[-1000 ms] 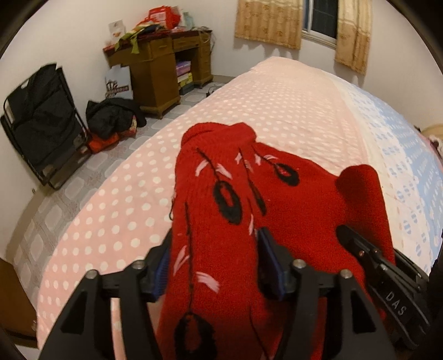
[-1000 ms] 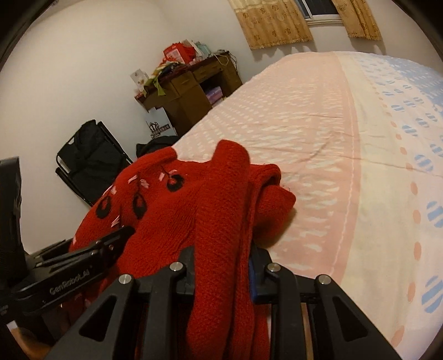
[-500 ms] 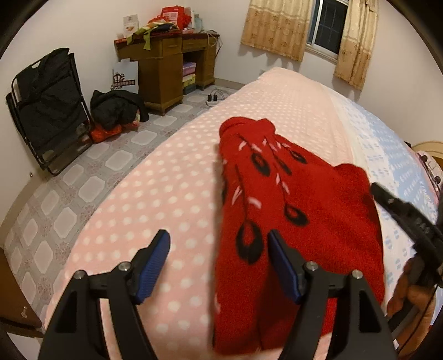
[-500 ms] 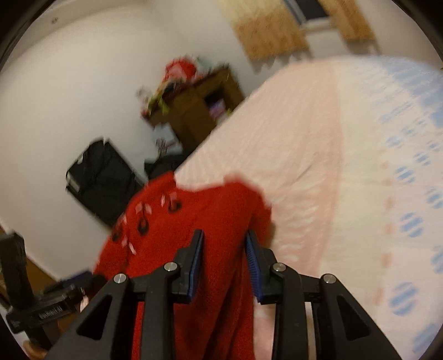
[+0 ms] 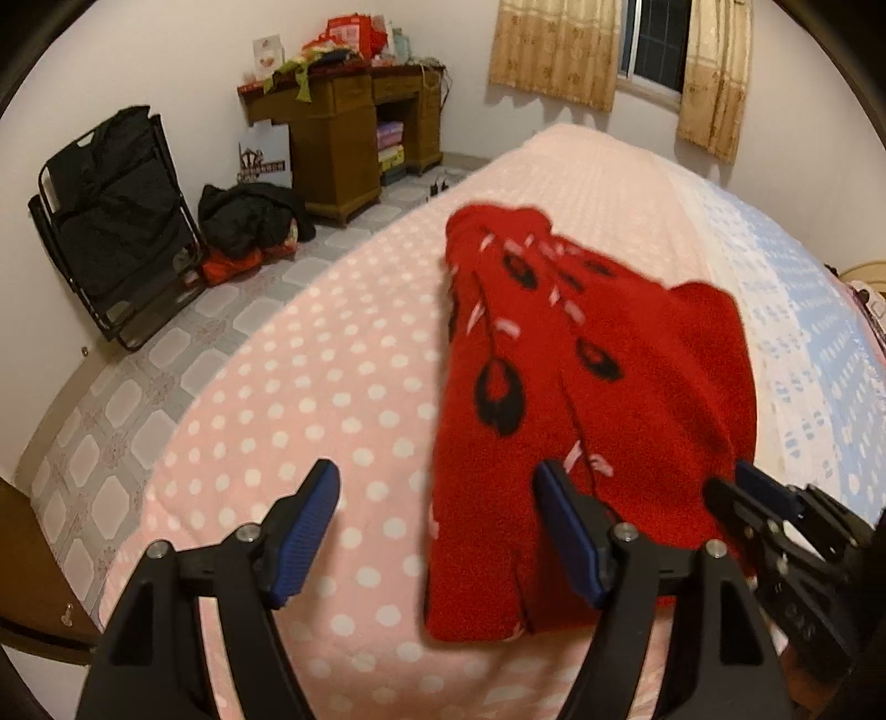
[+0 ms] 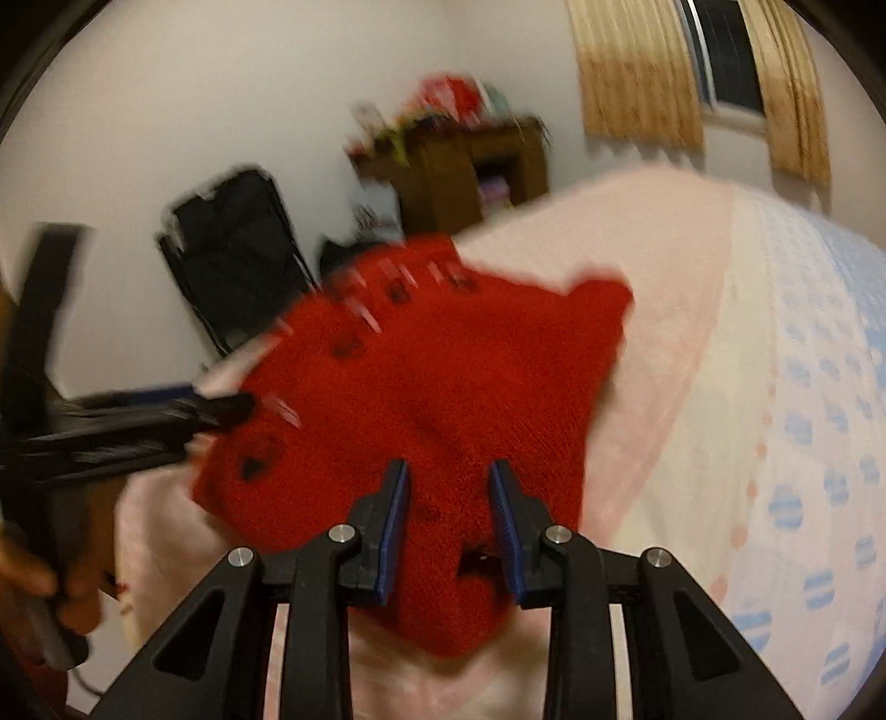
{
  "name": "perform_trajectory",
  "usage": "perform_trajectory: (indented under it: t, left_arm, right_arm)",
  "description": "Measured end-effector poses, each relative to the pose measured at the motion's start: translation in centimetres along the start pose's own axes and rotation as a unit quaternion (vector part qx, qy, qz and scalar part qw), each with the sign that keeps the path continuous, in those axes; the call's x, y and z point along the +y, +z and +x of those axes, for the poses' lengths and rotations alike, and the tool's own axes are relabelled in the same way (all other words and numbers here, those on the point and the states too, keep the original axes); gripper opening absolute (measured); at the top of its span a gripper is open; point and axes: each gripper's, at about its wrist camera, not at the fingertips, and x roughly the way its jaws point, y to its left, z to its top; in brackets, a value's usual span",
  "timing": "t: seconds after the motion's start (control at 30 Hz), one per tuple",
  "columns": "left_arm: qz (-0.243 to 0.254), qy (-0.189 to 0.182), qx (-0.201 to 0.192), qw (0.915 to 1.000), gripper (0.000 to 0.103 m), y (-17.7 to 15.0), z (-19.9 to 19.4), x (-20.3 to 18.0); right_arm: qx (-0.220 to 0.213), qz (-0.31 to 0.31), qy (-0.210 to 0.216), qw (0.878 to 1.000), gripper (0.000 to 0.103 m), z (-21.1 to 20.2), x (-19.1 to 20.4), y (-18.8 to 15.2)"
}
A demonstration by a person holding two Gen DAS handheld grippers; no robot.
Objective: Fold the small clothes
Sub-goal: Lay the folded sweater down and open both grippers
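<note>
A small red knitted garment (image 5: 587, 399) with black and white motifs lies folded on the pink dotted bedspread (image 5: 310, 421). My left gripper (image 5: 443, 531) is open and empty above the bedspread, at the garment's near left edge. My right gripper (image 6: 449, 526) is open over the garment's near edge (image 6: 437, 399), its jaws apart with red knit showing between them; this view is blurred. The right gripper also shows at the right edge of the left wrist view (image 5: 775, 520), and the left gripper at the left of the right wrist view (image 6: 166, 415).
The bedspread turns white and blue to the right (image 5: 819, 332). Off the bed's left side are a tiled floor (image 5: 138, 410), a black folding chair (image 5: 116, 221), a dark clothes pile (image 5: 249, 221) and a wooden desk (image 5: 343, 138). A curtained window (image 5: 653, 50) is on the far wall.
Both grippers have opened and let go of the red garment, which now lies on the bed. Both have pulled back toward the near edge.
</note>
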Motion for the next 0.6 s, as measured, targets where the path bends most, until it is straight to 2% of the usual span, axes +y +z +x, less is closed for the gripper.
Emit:
perform_trajectory:
  t: [0.07,0.1,0.2,0.33,0.6]
  left_arm:
    - [-0.003,0.001,-0.002,1.0000,0.077,-0.4,0.5,0.0]
    - [-0.004,0.005,-0.002,1.0000,0.081,-0.5,0.7,0.1]
    - [-0.015,0.012,-0.005,0.9998,0.089,-0.5,1.2,0.2]
    - [-0.028,0.011,-0.004,0.9995,0.095,-0.8,1.6,0.6]
    - [-0.014,0.007,-0.005,0.9999,0.095,-1.2,0.4,0.0]
  right_arm:
    - [-0.007,0.016,0.008,1.000,0.031,0.2,-0.6,0.1]
    - [-0.006,0.016,0.007,1.000,0.031,0.3,-0.6,0.1]
    - [-0.008,0.012,-0.007,1.000,0.031,1.4,-0.7,0.7]
    - [-0.021,0.010,-0.017,1.000,0.031,2.6,-0.7,1.5]
    - [-0.028,0.033,0.001,0.999,0.034,1.4,-1.6,1.6]
